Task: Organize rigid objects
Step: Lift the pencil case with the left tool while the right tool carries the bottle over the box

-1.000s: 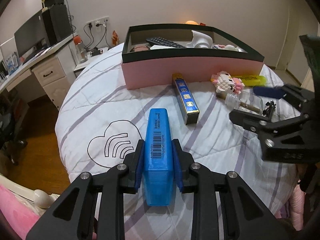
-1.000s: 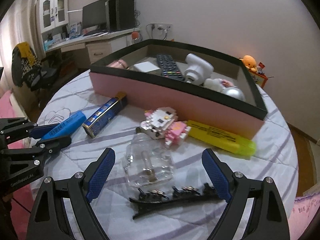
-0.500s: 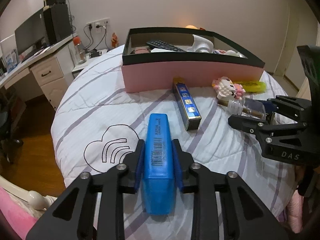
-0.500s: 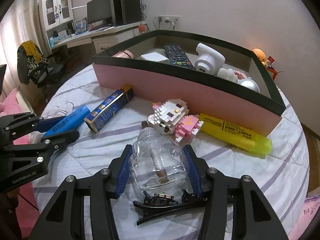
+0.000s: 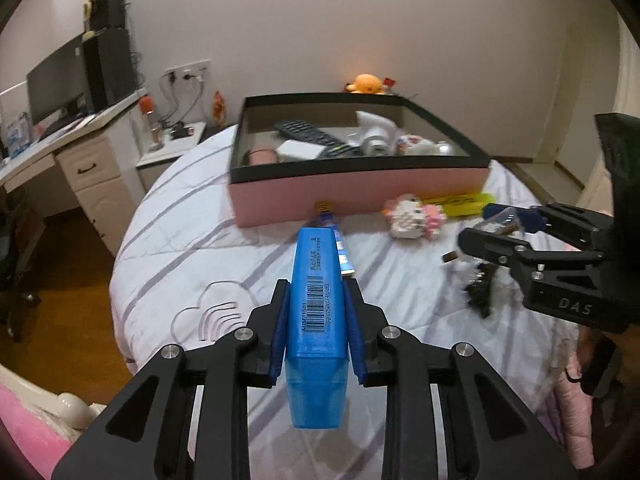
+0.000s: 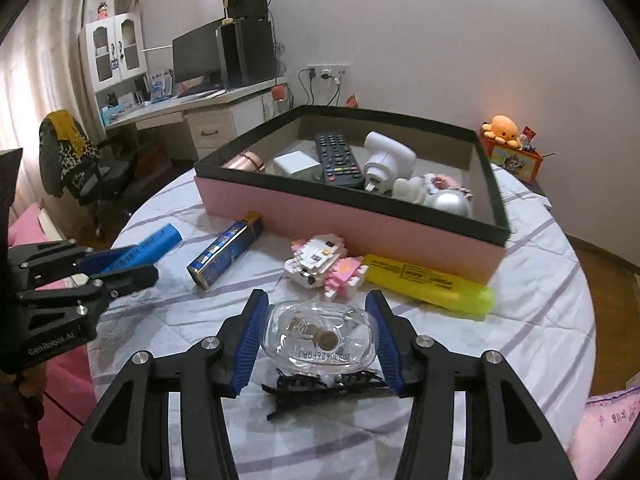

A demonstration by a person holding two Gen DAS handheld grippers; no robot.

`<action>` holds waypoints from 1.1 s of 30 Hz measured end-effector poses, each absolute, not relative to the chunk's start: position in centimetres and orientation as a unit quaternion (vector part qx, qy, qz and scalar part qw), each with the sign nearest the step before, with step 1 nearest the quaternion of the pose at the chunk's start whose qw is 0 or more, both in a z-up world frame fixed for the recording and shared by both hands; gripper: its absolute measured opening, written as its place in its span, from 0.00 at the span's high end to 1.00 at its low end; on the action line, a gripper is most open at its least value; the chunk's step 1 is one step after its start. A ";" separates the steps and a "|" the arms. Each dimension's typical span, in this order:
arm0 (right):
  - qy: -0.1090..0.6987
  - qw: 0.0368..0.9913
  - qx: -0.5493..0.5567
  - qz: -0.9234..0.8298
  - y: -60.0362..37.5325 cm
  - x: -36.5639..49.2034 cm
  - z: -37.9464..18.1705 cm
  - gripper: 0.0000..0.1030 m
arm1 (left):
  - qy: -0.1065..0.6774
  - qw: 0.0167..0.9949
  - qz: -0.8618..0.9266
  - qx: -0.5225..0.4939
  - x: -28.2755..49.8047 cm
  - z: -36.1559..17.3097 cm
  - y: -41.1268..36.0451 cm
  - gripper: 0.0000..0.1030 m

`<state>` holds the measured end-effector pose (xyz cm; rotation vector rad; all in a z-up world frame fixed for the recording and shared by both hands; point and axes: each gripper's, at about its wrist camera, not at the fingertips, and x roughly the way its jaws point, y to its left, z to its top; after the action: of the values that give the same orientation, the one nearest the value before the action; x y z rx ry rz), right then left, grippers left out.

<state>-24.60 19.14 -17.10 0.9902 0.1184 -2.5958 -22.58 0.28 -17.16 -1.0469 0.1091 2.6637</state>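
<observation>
My left gripper [image 5: 317, 286] is shut on a blue plastic case [image 5: 314, 360] with a barcode, held off the white striped cover. From the right wrist view the same case [image 6: 156, 246] sticks out of the left gripper [image 6: 124, 262] at the left. My right gripper [image 6: 317, 298] is shut on a clear glass bottle [image 6: 320, 336], its blue pads pressing on both sides and its base turned toward the camera. A pink box with a black rim [image 6: 360, 224] stands beyond both; it holds a remote [image 6: 338, 158], a white camera [image 6: 386, 160] and several other items.
On the cover [image 6: 520, 320] in front of the box lie a blue-and-gold long carton [image 6: 226, 254], a block-built cat toy [image 6: 320, 258] and a yellow case [image 6: 428, 284]. A black hair clip [image 6: 320, 390] lies under the bottle. A desk [image 5: 80, 148] stands left.
The right jaws went from wide open to closed on the glass bottle, then lifted it with its base tilted up. The left gripper rose with the blue case.
</observation>
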 end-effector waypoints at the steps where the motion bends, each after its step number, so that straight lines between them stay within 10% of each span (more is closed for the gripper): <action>1: 0.039 0.179 0.348 -0.919 19.4 -24.5 -17.0 0.50 | 0.039 0.137 0.922 -0.360 -22.5 -16.9 0.4 0.75; 33: 0.041 0.154 0.116 -0.980 20.0 -18.7 -0.5 0.50 | 0.033 0.087 0.985 -0.146 -18.7 -1.2 2.3 0.74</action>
<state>-18.70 19.95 -0.52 0.3326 0.1180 -2.8113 -18.69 2.35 -1.24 -0.4344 0.0991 2.9331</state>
